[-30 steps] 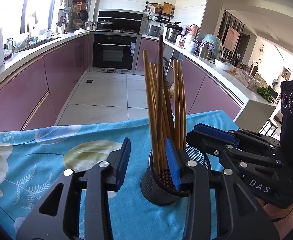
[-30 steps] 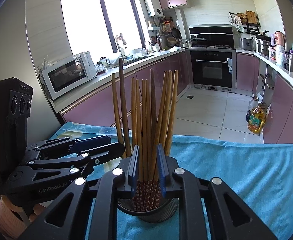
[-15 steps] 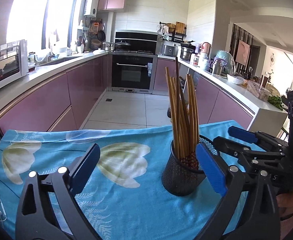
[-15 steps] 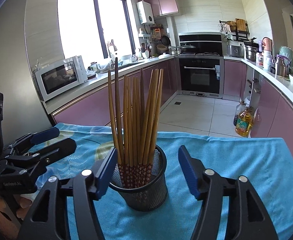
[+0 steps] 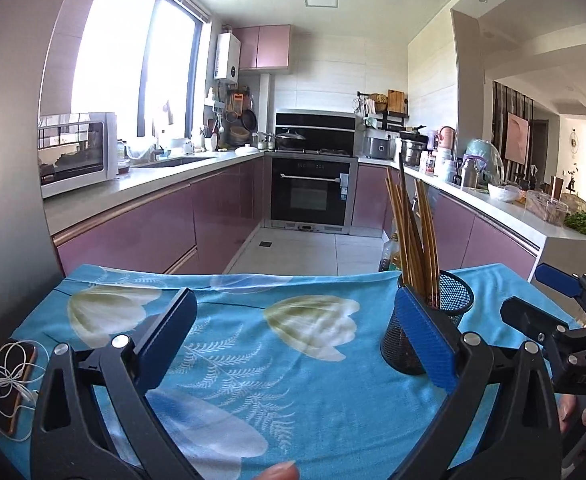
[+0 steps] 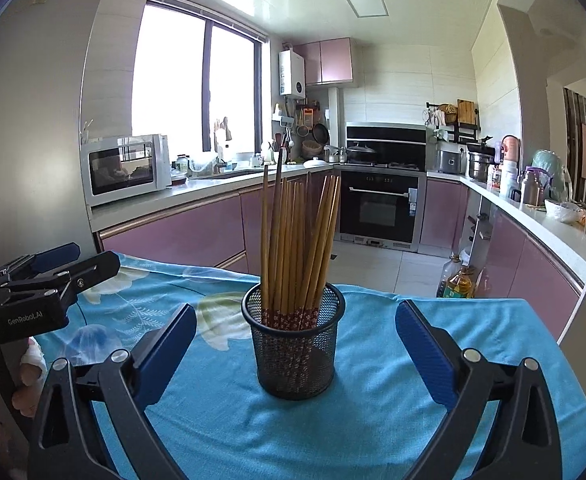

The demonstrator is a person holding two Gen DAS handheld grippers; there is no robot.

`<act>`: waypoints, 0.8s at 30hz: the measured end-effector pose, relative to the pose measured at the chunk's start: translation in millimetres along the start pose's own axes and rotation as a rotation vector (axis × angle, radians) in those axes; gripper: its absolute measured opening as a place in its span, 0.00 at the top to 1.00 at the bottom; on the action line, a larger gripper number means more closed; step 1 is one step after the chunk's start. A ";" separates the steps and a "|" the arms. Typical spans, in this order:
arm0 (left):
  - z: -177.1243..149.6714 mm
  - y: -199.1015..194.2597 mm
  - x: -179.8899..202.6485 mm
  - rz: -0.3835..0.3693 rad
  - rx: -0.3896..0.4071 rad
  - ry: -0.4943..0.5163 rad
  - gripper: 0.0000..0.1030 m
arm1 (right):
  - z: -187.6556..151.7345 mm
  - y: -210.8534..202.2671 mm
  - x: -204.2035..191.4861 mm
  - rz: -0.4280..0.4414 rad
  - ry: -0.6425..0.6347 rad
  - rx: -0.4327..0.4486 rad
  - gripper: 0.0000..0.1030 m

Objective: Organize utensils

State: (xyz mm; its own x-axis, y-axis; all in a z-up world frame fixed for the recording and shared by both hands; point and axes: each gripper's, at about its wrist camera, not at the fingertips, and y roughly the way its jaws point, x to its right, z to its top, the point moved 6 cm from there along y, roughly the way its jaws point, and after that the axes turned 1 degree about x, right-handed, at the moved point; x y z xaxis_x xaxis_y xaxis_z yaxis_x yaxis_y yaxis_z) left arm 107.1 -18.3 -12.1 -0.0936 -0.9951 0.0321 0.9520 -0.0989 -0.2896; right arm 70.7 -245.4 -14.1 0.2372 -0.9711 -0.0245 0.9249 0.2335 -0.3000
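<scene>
A black mesh holder (image 6: 295, 350) stands upright on the blue flowered cloth (image 6: 393, 412) with several wooden chopsticks (image 6: 299, 248) standing in it. My right gripper (image 6: 295, 350) is wide open and empty, drawn back, with the holder centred ahead between its fingers, not touching. My left gripper (image 5: 293, 338) is wide open and empty; the holder (image 5: 449, 300) with its chopsticks (image 5: 413, 240) sits behind its right finger. Each gripper shows in the other's view: the right one (image 5: 549, 304) and the left one (image 6: 49, 276).
A phone with white earphones (image 5: 11, 384) lies on the cloth at the left edge. The table's far edge drops to the tiled kitchen floor (image 5: 305, 252). Purple cabinets and worktops run along both sides. An oil bottle (image 6: 459, 276) stands on the floor.
Both grippers opened and pulled back from the holder; a second ago the right was shut on the chopsticks. The holder with its chopsticks stays on the cloth.
</scene>
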 end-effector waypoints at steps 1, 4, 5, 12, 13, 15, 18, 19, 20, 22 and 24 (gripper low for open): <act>0.5 -3.9 -0.8 0.005 0.012 0.003 0.05 | -0.1 -2.1 -1.5 0.001 0.002 0.010 0.06; -0.4 -20.8 -6.7 0.042 0.064 0.012 0.05 | -1.9 -10.5 -5.6 0.006 0.017 0.035 0.06; 0.3 -26.4 -9.1 0.046 0.075 0.010 0.05 | -2.2 -13.3 -6.9 0.004 0.018 0.045 0.06; 4.5 -53.1 -17.4 0.050 0.127 -0.016 0.05 | -1.8 -28.6 -16.6 -0.031 -0.003 0.113 0.06; 4.2 -54.4 -17.6 0.045 0.130 -0.018 0.05 | -0.9 -31.5 -17.5 -0.036 -0.006 0.128 0.06; 3.4 -58.5 -18.4 0.049 0.137 -0.018 0.05 | -0.7 -34.6 -21.3 -0.035 -0.008 0.137 0.06; 3.0 -63.5 -17.9 0.053 0.146 -0.010 0.05 | -0.1 -36.8 -23.7 -0.034 -0.013 0.143 0.06; 3.3 -64.4 -17.3 0.053 0.149 -0.009 0.05 | -0.1 -36.8 -24.1 -0.035 -0.014 0.142 0.06; 3.3 -65.9 -17.4 0.053 0.151 -0.009 0.05 | -0.2 -36.5 -24.2 -0.035 -0.013 0.142 0.06; 3.7 -68.1 -17.6 0.054 0.156 -0.011 0.05 | -0.1 -36.4 -24.6 -0.034 -0.006 0.145 0.06; 4.4 -69.3 -17.5 0.056 0.161 -0.010 0.05 | 0.3 -35.9 -24.1 -0.034 0.000 0.147 0.06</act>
State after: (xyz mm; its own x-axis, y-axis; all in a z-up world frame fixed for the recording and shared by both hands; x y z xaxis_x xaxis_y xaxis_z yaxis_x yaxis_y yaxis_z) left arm 43.9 6.0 11.6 -0.0370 -0.9989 0.0302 0.9901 -0.0408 -0.1346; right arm 31.8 -230.3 -2.4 0.2046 -0.9787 -0.0162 0.9660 0.2046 -0.1582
